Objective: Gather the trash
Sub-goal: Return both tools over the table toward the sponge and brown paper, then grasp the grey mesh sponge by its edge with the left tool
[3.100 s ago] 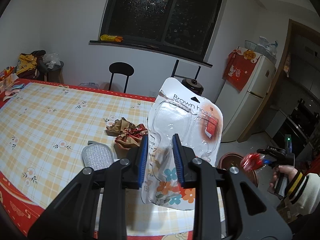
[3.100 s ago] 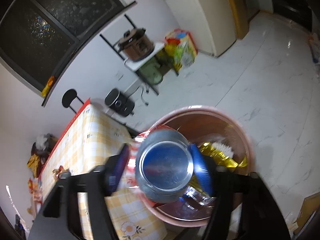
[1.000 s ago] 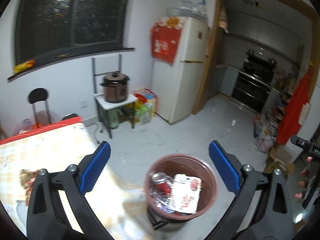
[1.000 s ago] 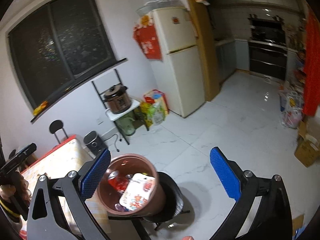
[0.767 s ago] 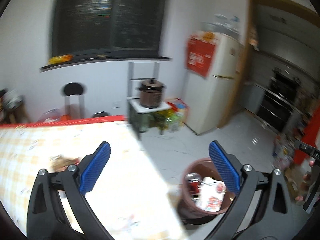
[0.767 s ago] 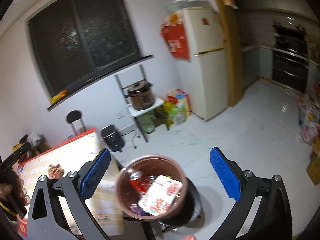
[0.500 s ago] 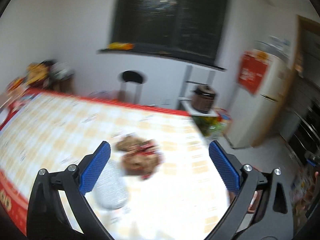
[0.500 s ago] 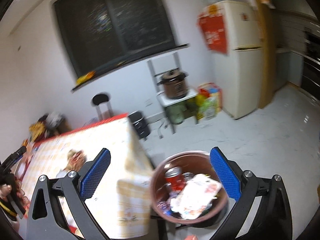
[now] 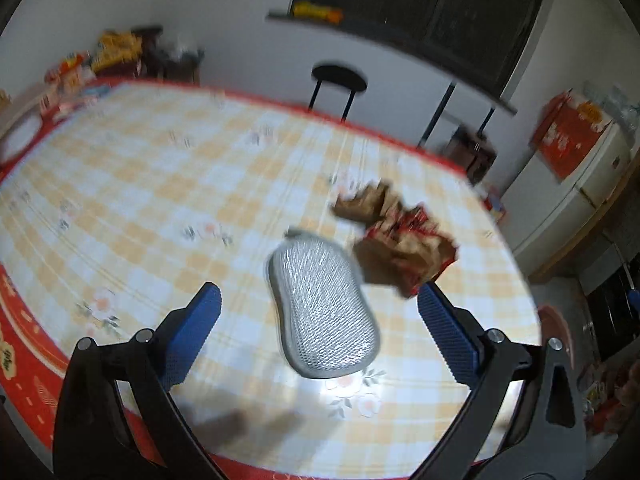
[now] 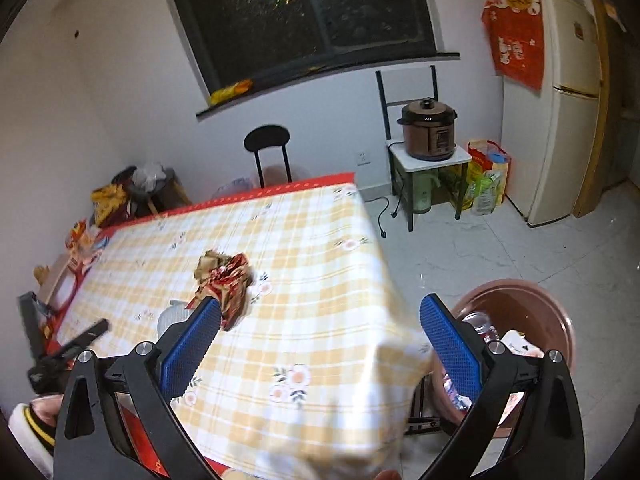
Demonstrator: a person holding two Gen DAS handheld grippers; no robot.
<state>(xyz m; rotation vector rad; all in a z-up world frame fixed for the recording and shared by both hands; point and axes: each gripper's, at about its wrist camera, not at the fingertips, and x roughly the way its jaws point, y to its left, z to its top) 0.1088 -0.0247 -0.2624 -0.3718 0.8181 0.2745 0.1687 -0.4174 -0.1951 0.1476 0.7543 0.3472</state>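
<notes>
2 empty grippers, left gripper (image 9: 318, 322) and right gripper (image 10: 320, 338), gape; basin (image 10: 560, 322) half-hidden.

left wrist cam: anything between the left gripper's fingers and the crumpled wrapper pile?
Yes. In the left wrist view the silver mesh scrubber lies on the tablecloth between the open left gripper and the crumpled wrapper pile, just short of it.

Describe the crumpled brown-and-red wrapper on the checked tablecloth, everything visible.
The crumpled brown-and-red wrapper looks like thin paper or foil, brown parts bunched with shiny red printed parts. It lies loose on the yellow checked tablecloth towards the table's right end, in an irregular wad. Its near edge sits beside the silver mesh scrubbing pad, possibly overlapping it; blur hides contact. Neither gripper touches it.
</notes>
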